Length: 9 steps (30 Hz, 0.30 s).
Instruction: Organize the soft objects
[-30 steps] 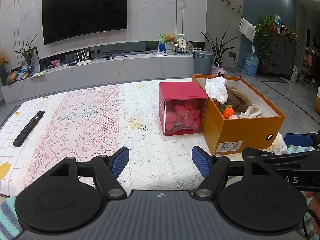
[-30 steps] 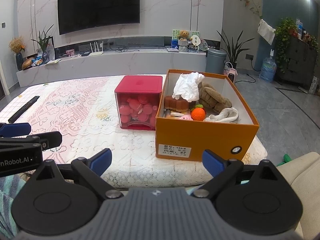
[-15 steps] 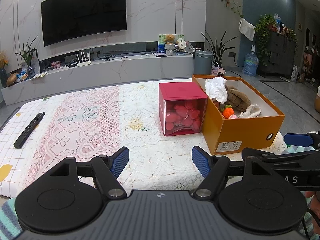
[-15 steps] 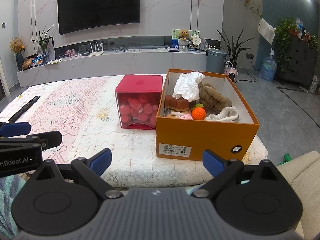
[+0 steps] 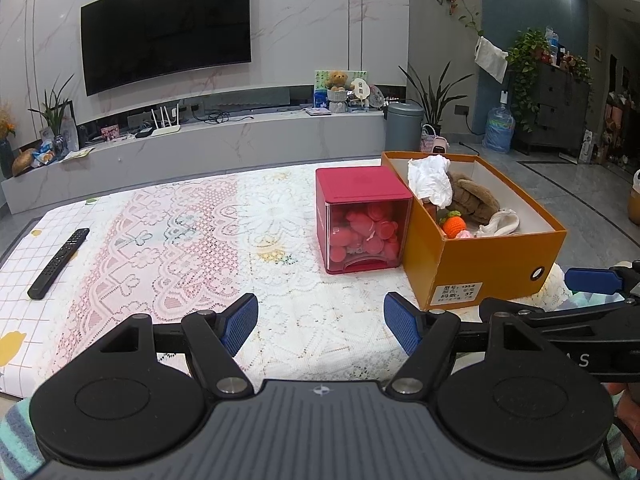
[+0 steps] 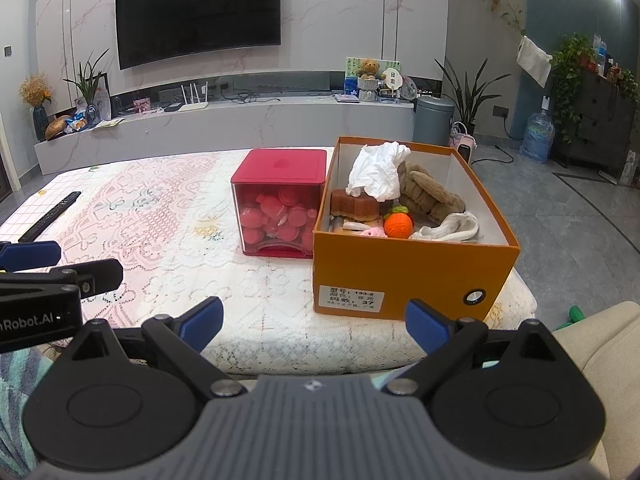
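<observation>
I hold the left gripper (image 5: 320, 322) and the right gripper (image 6: 314, 322) low at the near edge of the table (image 5: 200, 232); both have jaws wide apart and hold nothing. The soft toys (image 6: 400, 196) lie inside the orange box (image 6: 412, 276), which touches the red box (image 6: 276, 216). The box label (image 6: 351, 298) reads "133-2" and "37". The left gripper's body shows "Robot.AI".

A black remote control (image 5: 58, 263) lies far to the left of the tongs, on the lace-covered bed (image 5: 192, 240). Straight ahead, a dark television (image 5: 166, 24) hangs on the marble wall above a long grey console (image 5: 240, 140). A teddy bear (image 6: 369, 69) sits there, near a grey bin (image 6: 433, 120).
</observation>
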{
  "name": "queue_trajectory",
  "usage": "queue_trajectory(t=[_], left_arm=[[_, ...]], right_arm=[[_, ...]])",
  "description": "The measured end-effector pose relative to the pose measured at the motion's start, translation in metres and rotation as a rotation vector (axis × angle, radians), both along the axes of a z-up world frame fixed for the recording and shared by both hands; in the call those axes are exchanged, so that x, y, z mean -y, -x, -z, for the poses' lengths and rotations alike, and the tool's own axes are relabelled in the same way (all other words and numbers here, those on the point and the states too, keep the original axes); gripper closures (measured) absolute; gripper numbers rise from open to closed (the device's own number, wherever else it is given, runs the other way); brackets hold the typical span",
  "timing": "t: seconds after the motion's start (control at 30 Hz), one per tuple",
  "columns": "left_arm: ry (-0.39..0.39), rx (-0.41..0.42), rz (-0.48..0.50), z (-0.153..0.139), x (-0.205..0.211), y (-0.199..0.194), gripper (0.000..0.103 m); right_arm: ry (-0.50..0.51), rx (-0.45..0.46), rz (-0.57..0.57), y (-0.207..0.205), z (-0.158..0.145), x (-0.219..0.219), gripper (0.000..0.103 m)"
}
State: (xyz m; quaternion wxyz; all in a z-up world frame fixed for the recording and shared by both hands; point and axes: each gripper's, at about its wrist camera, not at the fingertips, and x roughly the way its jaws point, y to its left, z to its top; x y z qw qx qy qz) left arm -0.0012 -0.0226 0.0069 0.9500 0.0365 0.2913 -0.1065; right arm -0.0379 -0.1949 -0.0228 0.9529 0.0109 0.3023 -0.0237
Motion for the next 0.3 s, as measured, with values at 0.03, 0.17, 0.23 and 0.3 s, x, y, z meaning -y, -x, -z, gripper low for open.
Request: queue_trajectory(t=[0.03, 0.17, 0.23, 0.3], left_arm=[[-0.001, 0.001, 0.0, -0.0003, -0.0007, -0.0001, 0.019], [-0.003, 0.003, 0.002, -0.0005, -0.0005, -0.0001, 0.019], [0.001, 0.003, 0.0, -0.001, -0.0017, -0.0003, 0.019], [-0.002, 0.002, 0.001, -0.0008, -0.0012, -0.0006, 0.019]], right_arm=[[0.0, 0.0, 0.0, 0.0, 0.0, 0.0, 0.007], [0.0, -0.002, -0.002, -0.0002, 0.0001, 0.0001, 0.007], [0.0, -0.003, -0.003, -0.0007, 0.0002, 0.0002, 0.007], [-0.001, -0.003, -0.003, -0.0008, 0.0002, 0.0002, 0.007]])
